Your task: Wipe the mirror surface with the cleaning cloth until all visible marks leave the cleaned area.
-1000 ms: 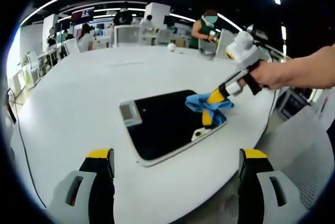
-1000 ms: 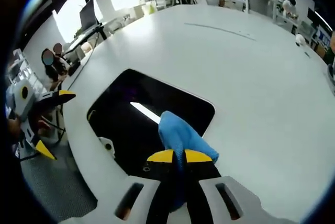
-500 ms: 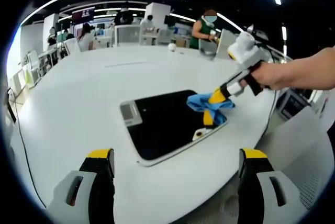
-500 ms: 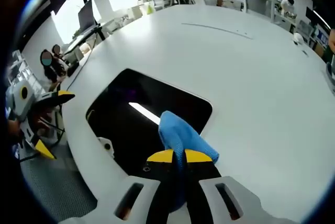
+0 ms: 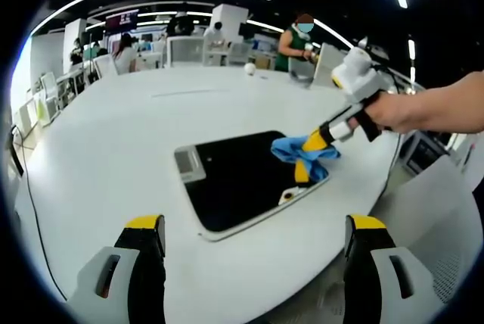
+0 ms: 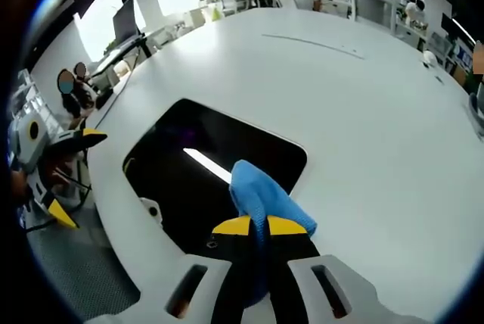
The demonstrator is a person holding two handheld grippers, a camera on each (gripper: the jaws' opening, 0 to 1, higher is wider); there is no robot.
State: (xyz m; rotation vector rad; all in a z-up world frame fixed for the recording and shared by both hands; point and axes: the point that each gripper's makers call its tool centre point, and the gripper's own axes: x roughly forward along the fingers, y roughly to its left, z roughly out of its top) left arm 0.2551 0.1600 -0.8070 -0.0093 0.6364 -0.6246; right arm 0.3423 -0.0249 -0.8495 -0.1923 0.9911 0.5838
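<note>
Your right gripper is pinching the blue cleaning cloth against one corner of the mirror lying flat on the white table — your left gripper is hanging open, well apart. Pressing there unbraced risks sliding the mirror toward the table edge.

We find the wide white table bare around the dark rectangular mirror with a white frame, so its far and left edges stand free to pass. On the mirror's right corner the right gripper pins the blue cleaning cloth, blocking that side. The left gripper, jaws apart, hovers off the table's near edge.
</note>
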